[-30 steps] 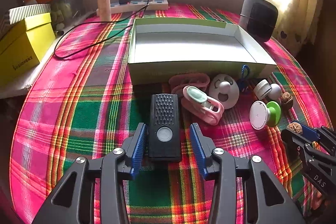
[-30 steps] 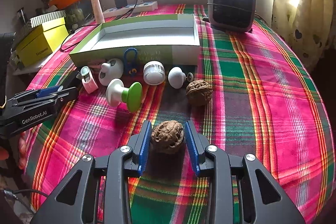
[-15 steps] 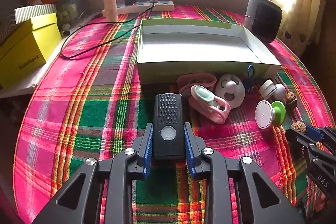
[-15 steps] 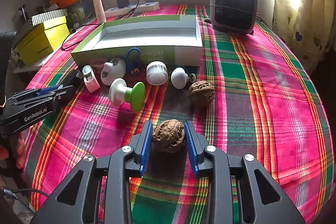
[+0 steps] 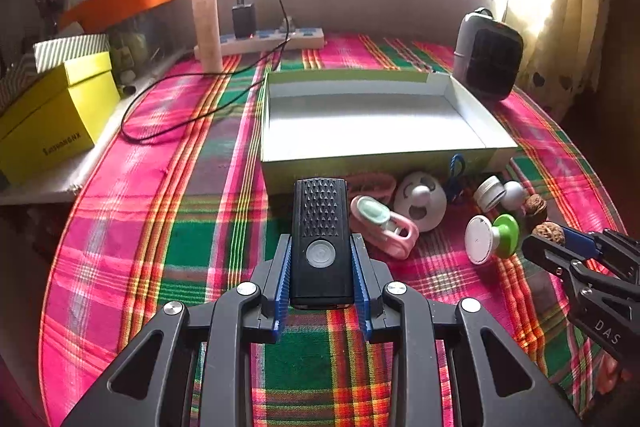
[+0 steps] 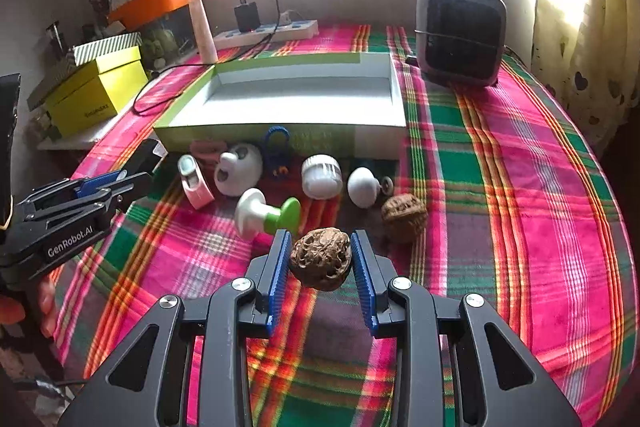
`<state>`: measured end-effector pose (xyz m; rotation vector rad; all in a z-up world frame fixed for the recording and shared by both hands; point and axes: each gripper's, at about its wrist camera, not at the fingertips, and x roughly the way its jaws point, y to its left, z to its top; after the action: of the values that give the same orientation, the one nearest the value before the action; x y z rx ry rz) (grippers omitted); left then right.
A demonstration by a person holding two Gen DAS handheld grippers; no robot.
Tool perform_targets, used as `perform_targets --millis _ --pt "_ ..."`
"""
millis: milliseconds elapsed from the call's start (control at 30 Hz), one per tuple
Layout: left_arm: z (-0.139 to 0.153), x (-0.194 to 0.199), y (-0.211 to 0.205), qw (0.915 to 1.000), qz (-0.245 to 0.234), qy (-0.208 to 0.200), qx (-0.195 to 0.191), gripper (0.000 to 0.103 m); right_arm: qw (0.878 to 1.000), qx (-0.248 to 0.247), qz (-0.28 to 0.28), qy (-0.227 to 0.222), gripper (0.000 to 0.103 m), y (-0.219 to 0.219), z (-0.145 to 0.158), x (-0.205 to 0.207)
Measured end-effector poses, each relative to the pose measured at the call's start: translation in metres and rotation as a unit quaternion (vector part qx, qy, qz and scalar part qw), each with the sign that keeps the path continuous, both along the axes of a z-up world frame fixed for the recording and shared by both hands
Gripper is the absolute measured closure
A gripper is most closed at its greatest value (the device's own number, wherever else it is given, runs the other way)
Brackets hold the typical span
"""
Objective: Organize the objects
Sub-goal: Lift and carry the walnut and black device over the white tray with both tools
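Your left tongs (image 5: 322, 269) are clamped on the black remote (image 5: 322, 243), having just closed onto it; your right tongs (image 6: 322, 263) are pinched on a walnut (image 6: 321, 259), narrowed a touch too; both things sit low over the tabletop (image 6: 520, 187), near the empty box (image 5: 376, 119). Lift each straight up, clear the box's near wall, lower to its floor before releasing; keep the remote level so it doesn't pivot; mind the second walnut (image 6: 404, 217).
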<state>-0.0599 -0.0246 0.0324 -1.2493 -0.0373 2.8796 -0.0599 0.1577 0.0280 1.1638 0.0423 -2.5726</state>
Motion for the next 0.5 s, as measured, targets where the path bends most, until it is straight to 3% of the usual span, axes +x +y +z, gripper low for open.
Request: perform_targets --millis 500 --pt "0.019 -0.018 0.007 0.9995 -0.012 0.028 -0.008 0.078 0.999 -0.01 0.023 0.024 0.071 -0.018 0.018 -0.03"
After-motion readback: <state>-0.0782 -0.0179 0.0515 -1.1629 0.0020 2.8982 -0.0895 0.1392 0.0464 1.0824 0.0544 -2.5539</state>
